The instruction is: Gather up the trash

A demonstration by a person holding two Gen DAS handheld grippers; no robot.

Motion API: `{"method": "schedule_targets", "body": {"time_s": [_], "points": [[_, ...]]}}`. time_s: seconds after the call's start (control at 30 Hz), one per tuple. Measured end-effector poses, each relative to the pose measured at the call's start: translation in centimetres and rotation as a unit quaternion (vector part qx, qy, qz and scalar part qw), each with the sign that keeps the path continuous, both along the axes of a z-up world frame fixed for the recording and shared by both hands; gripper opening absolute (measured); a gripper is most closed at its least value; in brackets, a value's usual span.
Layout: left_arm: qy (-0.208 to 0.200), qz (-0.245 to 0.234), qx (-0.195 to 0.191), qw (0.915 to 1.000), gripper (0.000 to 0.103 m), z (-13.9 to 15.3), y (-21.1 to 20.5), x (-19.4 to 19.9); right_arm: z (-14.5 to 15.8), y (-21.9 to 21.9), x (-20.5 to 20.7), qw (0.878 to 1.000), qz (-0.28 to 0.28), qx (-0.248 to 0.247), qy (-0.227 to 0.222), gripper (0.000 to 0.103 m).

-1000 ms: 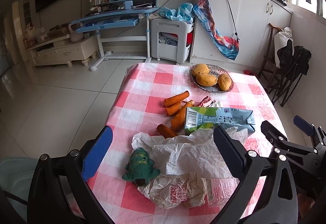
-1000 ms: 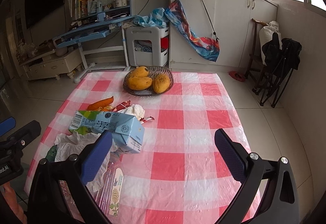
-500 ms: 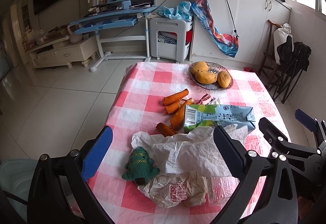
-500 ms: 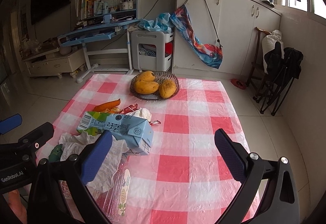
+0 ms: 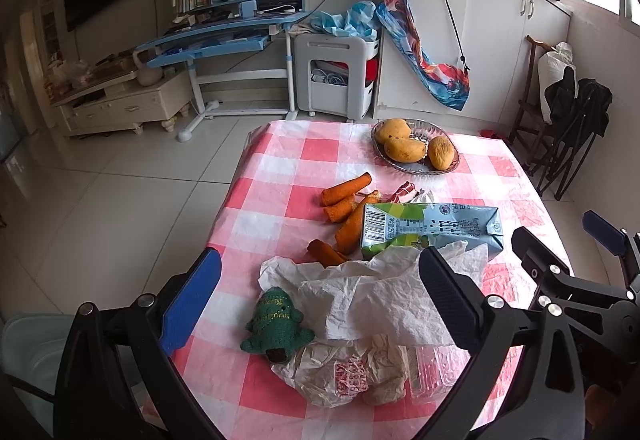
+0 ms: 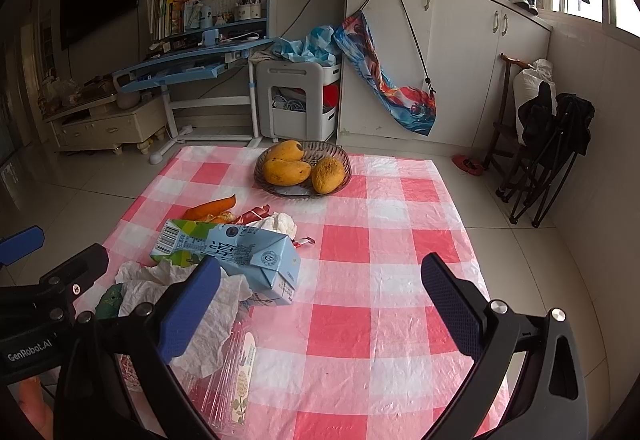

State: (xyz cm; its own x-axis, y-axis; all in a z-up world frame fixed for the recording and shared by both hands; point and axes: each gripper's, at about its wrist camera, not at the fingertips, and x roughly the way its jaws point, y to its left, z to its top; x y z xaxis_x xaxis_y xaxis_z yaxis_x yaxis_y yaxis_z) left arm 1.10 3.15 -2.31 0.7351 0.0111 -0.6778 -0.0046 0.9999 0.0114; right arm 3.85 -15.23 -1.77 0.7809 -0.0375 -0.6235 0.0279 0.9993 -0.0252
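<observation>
Trash lies on the red-checked table: a blue-green milk carton on its side, crumpled white paper, a printed food wrapper, clear plastic packaging and small candy wrappers. My left gripper is open and empty, held above the paper and a green knitted tree toy. My right gripper is open and empty, above the table just right of the carton.
Several carrot pieces lie beyond the carton. A bowl of mangoes stands at the far side. A pale bin is on the floor at the table's near left. Folding chairs stand right.
Both grippers have drawn back and risen slightly; the table items look a little farther away. Both stay open and nothing on the table has moved.
</observation>
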Motion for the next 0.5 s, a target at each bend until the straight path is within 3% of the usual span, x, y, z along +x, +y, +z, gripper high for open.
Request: {"method": "schedule_targets", "body": {"time_s": [0.5], "points": [[-0.003, 0.005, 0.018, 0.9998, 0.096, 0.60, -0.16, -0.15, 0.19, -0.11, -0.13, 1.000, 0.001, 0.006, -0.005, 0.097]]}}
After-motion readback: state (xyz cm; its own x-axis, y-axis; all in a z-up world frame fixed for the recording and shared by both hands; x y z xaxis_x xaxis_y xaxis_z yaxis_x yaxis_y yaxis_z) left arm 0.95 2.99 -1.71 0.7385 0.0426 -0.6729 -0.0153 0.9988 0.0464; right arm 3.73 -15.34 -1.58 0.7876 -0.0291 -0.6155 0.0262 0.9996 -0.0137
